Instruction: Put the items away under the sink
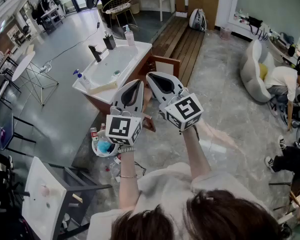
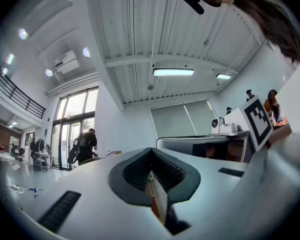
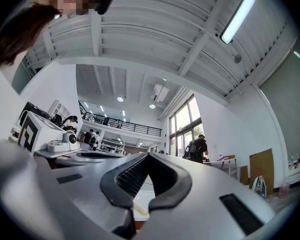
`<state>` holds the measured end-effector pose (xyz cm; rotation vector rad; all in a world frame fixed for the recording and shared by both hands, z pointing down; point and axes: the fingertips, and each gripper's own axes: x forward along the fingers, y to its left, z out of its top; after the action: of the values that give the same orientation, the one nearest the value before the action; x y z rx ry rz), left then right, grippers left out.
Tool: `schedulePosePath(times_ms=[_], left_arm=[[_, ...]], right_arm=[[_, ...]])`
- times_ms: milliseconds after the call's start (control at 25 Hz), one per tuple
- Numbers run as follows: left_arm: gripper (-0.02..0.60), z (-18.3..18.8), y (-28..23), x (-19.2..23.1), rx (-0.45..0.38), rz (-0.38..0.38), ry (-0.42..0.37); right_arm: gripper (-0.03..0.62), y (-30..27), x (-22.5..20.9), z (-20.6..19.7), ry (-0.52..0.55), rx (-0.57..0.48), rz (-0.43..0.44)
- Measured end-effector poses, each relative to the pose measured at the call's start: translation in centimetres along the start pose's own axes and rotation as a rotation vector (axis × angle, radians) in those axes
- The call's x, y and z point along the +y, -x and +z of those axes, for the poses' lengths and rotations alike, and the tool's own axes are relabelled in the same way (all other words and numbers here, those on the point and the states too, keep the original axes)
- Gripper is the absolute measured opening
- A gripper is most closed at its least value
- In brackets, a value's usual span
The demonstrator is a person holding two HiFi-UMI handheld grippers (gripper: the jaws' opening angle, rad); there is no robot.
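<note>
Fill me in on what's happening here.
A person stands facing a sink cabinet and holds the left gripper and the right gripper up side by side. Both grippers have their jaws shut with nothing between them. A soap bottle stands on the sink top, and a cluster of items sits on the floor beside the cabinet. Nothing has been picked up yet.
</note>
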<state>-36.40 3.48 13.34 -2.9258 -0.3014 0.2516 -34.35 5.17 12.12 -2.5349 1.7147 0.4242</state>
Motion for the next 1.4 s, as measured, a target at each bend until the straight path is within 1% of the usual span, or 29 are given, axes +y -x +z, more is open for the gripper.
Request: schedulePosePath(times_ms=[120, 280, 720, 840, 1040, 1240, 1400], left_arm=[[0.0, 0.2, 0.2, 0.0, -0.014, 0.005, -0.013], [0.0, 0.0, -0.4, -0.3, -0.009, -0.012, -0.018], [0.0, -1.0, -1.2, -0.4, -0.002, -0.016, 0.009], [0.0, -1.5, -1.9, -0.8, 0.002, -0.021, 0.021], [0.0, -2.3, -4.2, -2.8, 0.012, -0.038, 0.051], [0.0, -2.5, -8.2, -6.0, 0.013, -0.07, 0.083], [0.0, -2.6, -10.4, -8.6, 0.017, -0.055, 0.114]], right_arm=[[0.015, -0.1, -0.2, 0.1, -0.004, -0.024, -0.019], [0.015, -0.3, -0.7, 1.0, -0.003, -0.048, -0.028], [0.015, 0.3, -1.8, -0.3, -0.005, -0.011, -0.047], [0.015, 0.8, -2.3, -0.9, -0.02, 0.0, -0.047], [0.015, 3.0, -5.3, -1.4, -0.029, 0.02, -0.083], [0.017, 5.5, -10.2, -1.5, -0.044, 0.046, -0.116], [0.017, 7.3, -13.0, -0.4, -0.042, 0.053, -0.106]])
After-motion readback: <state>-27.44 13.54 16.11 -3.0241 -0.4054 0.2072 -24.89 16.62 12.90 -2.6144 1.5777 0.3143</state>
